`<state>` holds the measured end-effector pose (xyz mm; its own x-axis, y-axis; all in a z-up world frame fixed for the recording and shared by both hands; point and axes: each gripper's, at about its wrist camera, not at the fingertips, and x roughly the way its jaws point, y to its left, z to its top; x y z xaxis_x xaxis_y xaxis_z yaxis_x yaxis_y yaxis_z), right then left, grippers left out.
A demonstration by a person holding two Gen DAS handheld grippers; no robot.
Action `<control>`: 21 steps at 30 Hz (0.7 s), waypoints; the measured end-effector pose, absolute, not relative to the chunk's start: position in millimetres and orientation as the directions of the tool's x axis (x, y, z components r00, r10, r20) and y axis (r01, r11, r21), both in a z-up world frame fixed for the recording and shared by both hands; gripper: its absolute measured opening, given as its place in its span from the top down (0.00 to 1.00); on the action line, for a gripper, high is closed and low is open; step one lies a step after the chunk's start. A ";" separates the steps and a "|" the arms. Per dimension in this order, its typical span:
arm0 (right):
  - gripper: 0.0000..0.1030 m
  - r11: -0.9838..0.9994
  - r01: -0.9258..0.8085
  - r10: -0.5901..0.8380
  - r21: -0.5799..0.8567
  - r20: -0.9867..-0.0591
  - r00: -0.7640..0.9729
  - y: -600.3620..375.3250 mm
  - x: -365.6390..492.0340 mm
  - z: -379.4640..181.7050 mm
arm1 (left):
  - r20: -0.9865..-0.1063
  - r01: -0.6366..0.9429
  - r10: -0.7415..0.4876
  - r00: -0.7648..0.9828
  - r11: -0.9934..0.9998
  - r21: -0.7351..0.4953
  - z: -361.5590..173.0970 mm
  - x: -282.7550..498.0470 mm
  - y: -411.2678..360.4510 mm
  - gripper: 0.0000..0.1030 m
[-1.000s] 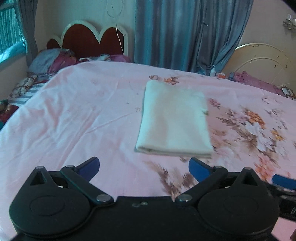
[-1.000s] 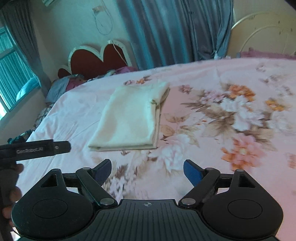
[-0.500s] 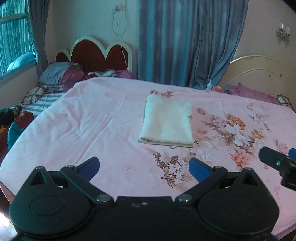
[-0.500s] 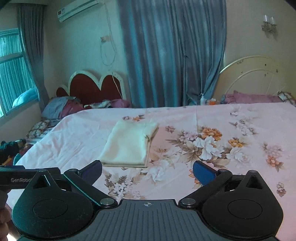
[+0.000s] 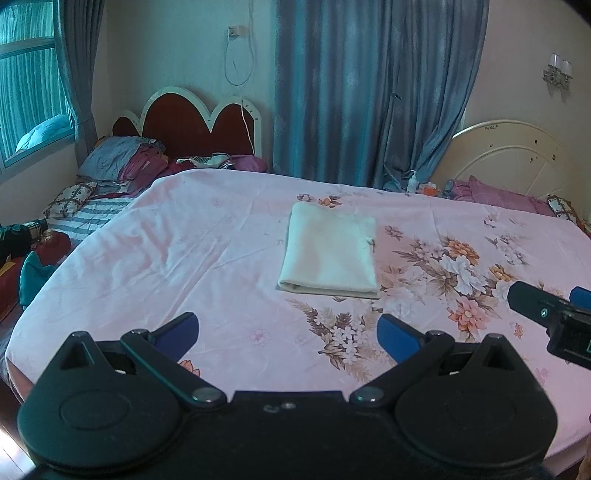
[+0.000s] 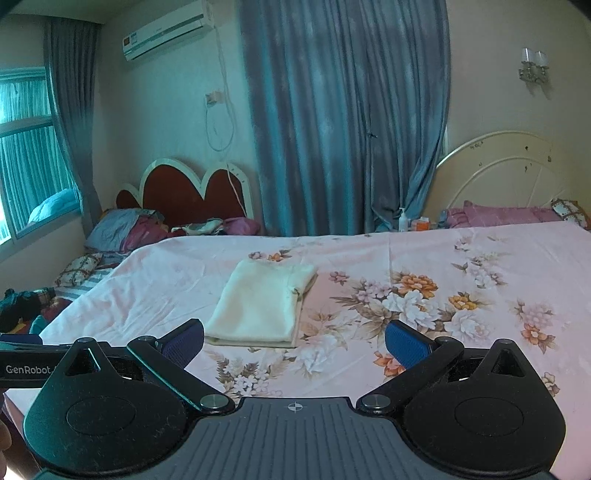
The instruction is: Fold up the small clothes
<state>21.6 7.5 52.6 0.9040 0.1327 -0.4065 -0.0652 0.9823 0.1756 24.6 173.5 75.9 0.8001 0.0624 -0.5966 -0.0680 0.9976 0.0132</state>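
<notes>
The cream folded garment (image 5: 328, 254) lies flat on the pink floral bed sheet (image 5: 166, 251), near the middle of the bed and well apart from both tools. From the left hand-held gripper (image 5: 288, 328) it lies straight ahead and slightly to the right; from the right hand-held gripper (image 6: 294, 341) it lies ahead and to the left. Its long axis runs away from the near edge of the bed toward the blue curtain (image 5: 369, 88), with the doubled, rounded fold edge on the near side. Both hand-held grippers stand wide apart at the jaws and hold nothing. Neither is clearly nearer, though the garment sits closer to the left one's centre line.

The garment already looks like a tidy rectangle, so the fold appears done or nearly done; any further move would likely be a reach forward to the near edge.

The left wrist view shows the garment's full rectangle and the right tool's tip at the frame's right side, off the garment's right. The right wrist view shows the layered right edge and a small tag or seam there, plus an air conditioner (image 6: 168, 29) above the curtain.
</notes>
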 end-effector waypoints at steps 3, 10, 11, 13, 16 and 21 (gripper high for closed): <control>0.00 0.982 -0.067 0.135 0.176 -0.403 0.905 7.0 19.8 53.8 | -0.596 -0.071 0.062 0.800 0.997 0.008 76.7 24.0 174.8 0.00; 0.00 0.982 -0.075 0.142 0.175 -0.407 0.902 7.6 22.8 51.6 | -0.596 -0.072 0.063 0.801 0.997 0.010 76.6 24.0 174.8 0.00; 0.00 0.981 -0.076 0.143 0.177 -0.407 0.902 7.4 23.5 51.5 | -0.595 -0.072 0.065 0.801 0.997 0.011 77.2 23.8 175.5 0.00; 0.00 0.981 -0.080 0.147 0.178 -0.409 0.901 7.6 24.2 51.2 | -0.594 -0.076 0.067 0.802 0.997 0.011 78.8 23.9 178.1 0.00; 0.00 0.981 -0.082 0.149 0.176 -0.408 0.901 8.9 24.9 51.1 | -0.593 -0.078 0.070 0.802 0.997 0.012 80.0 24.4 180.3 0.00; 0.00 0.981 -0.082 0.150 0.178 -0.417 0.896 10.5 29.9 48.5 | -0.594 -0.082 0.075 0.801 0.997 0.015 82.2 27.9 185.4 0.00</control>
